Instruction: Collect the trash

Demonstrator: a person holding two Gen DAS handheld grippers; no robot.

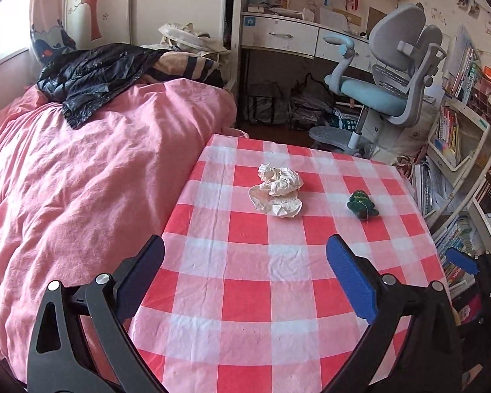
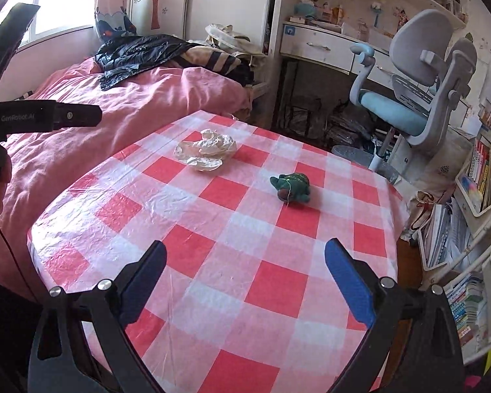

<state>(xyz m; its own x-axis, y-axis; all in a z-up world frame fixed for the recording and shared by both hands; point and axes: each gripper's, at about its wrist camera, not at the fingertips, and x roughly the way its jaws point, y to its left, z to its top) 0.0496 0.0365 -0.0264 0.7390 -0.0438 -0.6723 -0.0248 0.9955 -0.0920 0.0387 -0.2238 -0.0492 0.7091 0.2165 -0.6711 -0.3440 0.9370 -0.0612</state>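
Crumpled white paper (image 1: 277, 191) lies on the far part of the red-and-white checked table (image 1: 245, 294); it also shows in the right wrist view (image 2: 207, 150). A small green plush toy (image 1: 361, 204) lies to its right, also in the right wrist view (image 2: 291, 186). My left gripper (image 1: 245, 271) is open and empty above the near part of the table, well short of the paper. My right gripper (image 2: 245, 275) is open and empty over the table's near edge. The right gripper's blue finger shows at the left wrist view's right edge (image 1: 461, 260).
A bed with a pink duvet (image 1: 81, 163) and a black jacket (image 1: 91, 75) borders the table's left side. A blue-grey desk chair (image 1: 386, 88) and desk stand behind. Bookshelves (image 1: 458, 137) and stacked books crowd the right.
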